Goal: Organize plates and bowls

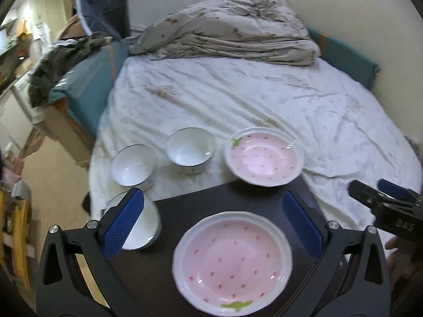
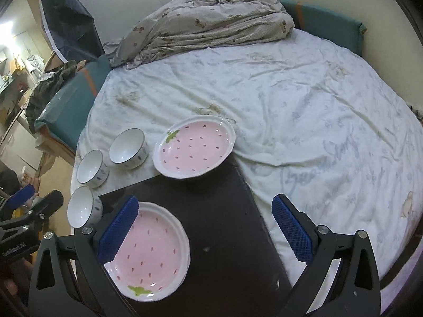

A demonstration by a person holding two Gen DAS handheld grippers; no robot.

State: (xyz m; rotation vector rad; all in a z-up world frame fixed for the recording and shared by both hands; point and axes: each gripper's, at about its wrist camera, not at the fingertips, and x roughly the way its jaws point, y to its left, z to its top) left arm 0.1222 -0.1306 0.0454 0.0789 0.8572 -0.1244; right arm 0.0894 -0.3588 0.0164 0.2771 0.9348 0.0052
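The left gripper (image 1: 211, 222) is spread wide with nothing between its blue pads, and it hangs over the near pink plate (image 1: 232, 262), which lies flat on the dark board (image 1: 211, 198). The right gripper (image 2: 205, 227) is just as wide open and empty, poised over the board's bare right half (image 2: 224, 224); its left pad overlaps the near plate's rim in the right wrist view.

The board rests on the bed (image 1: 264, 100) at the bed's near edge. The second pink plate (image 1: 264, 155) sits at the board's far edge, tilted, partly on the board and partly on the white sheet. At the board's left edge stands a white bowl (image 2: 83, 208), half hidden behind the left pad in the left wrist view. Two more white bowls stand on the sheet beyond the board's far-left corner: one (image 1: 133, 165) nearer the bed's left edge, the other (image 1: 190, 150) just beside the tilted plate. A crumpled quilt (image 1: 230, 26) lies at the bed's far edge.
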